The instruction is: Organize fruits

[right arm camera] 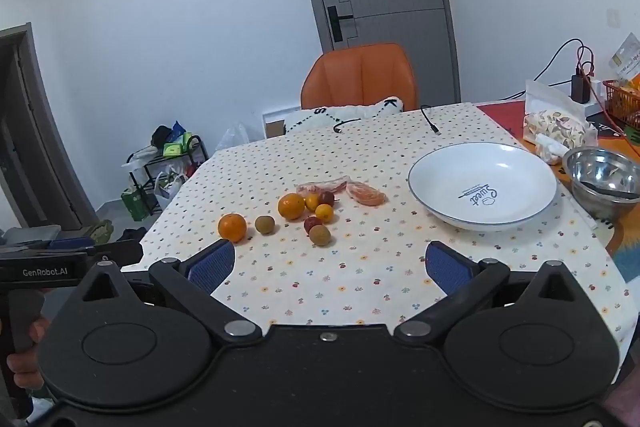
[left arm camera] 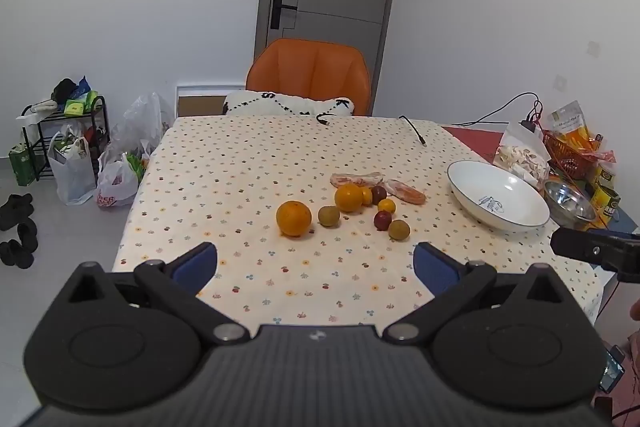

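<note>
Fruits lie clustered mid-table: a large orange [left arm camera: 293, 218] [right arm camera: 232, 227] at the left, a second orange [left arm camera: 349, 197] [right arm camera: 291, 206], two greenish fruits [left arm camera: 329, 215] [left arm camera: 399, 229], two dark red ones [left arm camera: 382, 219] and small yellow ones [left arm camera: 386, 205]. Two pieces of raw meat [left arm camera: 405, 191] [right arm camera: 366, 194] lie just behind them. A white plate [left arm camera: 497, 199] [right arm camera: 482, 185] stands empty to the right. My left gripper [left arm camera: 316, 261] is open above the near table edge, short of the fruits. My right gripper [right arm camera: 330, 263] is open too, nothing between its fingers.
A steel bowl [right arm camera: 604, 177], a snack bag [right arm camera: 556, 125], a red basket [left arm camera: 568, 151] and cables crowd the right side. An orange chair [left arm camera: 310, 77] with a cushion stands behind the table. Bags and a rack [left arm camera: 64, 143] sit on the floor at left.
</note>
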